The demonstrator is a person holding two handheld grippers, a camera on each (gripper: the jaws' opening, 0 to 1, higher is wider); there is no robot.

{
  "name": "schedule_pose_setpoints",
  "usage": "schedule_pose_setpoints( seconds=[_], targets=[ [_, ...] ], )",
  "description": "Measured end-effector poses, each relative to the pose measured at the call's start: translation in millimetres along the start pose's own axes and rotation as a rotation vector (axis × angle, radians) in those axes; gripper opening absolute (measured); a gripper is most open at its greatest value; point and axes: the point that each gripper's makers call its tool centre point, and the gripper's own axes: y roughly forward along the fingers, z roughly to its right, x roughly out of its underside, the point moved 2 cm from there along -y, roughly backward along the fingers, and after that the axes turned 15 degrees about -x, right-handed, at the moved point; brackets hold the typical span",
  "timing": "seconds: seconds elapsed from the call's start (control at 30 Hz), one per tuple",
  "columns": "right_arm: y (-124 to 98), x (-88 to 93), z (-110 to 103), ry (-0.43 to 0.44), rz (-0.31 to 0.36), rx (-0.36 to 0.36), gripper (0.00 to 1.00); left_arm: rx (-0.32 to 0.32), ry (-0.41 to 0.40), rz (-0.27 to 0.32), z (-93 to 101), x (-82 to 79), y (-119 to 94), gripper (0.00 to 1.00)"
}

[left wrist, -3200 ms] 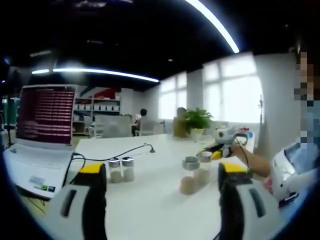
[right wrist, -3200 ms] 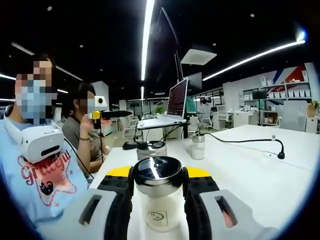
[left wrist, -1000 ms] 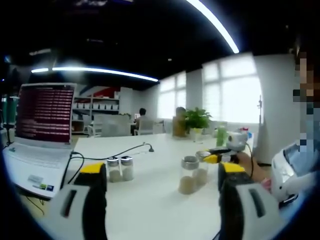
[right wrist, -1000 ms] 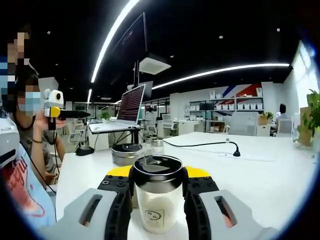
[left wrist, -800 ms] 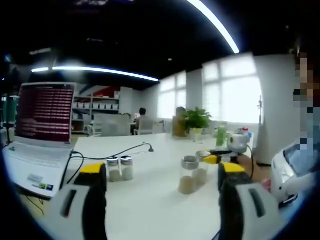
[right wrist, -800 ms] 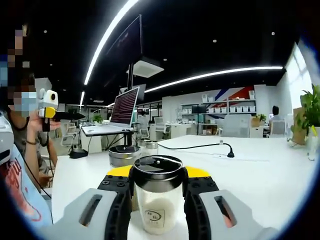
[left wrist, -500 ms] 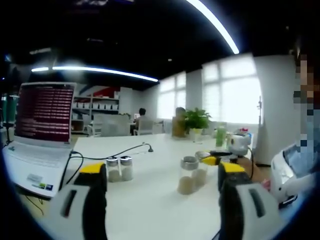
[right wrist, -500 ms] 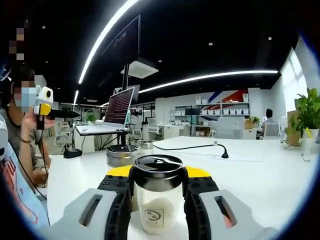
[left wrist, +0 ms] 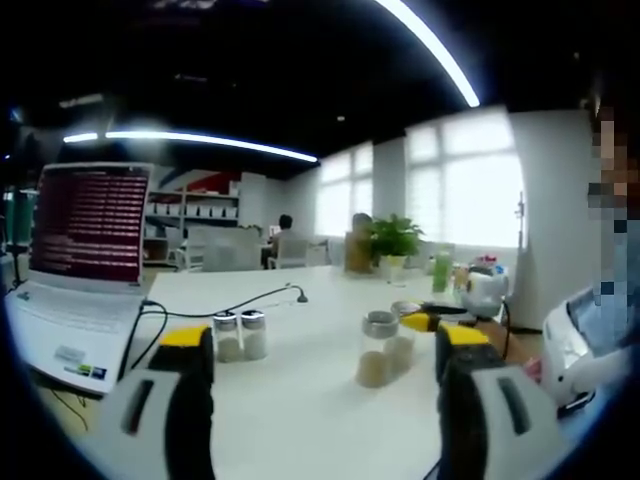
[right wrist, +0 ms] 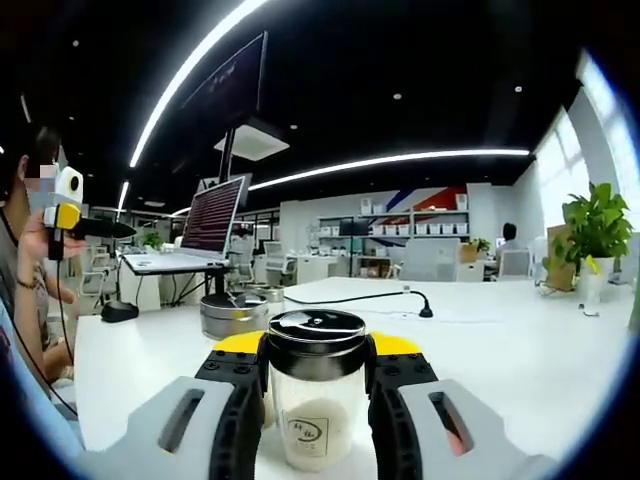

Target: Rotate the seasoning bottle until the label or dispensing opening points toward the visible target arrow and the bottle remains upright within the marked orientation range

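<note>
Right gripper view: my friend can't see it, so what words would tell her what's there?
The right gripper is shut on an upright seasoning bottle with a dark lid and pale powder inside, over a white table. Behind it sit another jar, a laptop and a plant.

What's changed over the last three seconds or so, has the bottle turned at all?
The right gripper has swung round with the seasoning bottle clamped between its jaws: the room behind it has slid across that view, and the potted plant has come in. In the left gripper view its far end has shifted rightward. The bottle stays upright and gripped. The left gripper stays open, the table things unmoved.
</note>
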Motion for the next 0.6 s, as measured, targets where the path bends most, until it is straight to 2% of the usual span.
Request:
schedule_pose_setpoints(
  seconds=[0.6],
  targets=[
    [-0.5,1.0,-0.1,-0.021,0.027,0.102,0.38,-0.009,-0.008,-0.003,-0.7,2.0,-1.4,0.97]
  ],
)
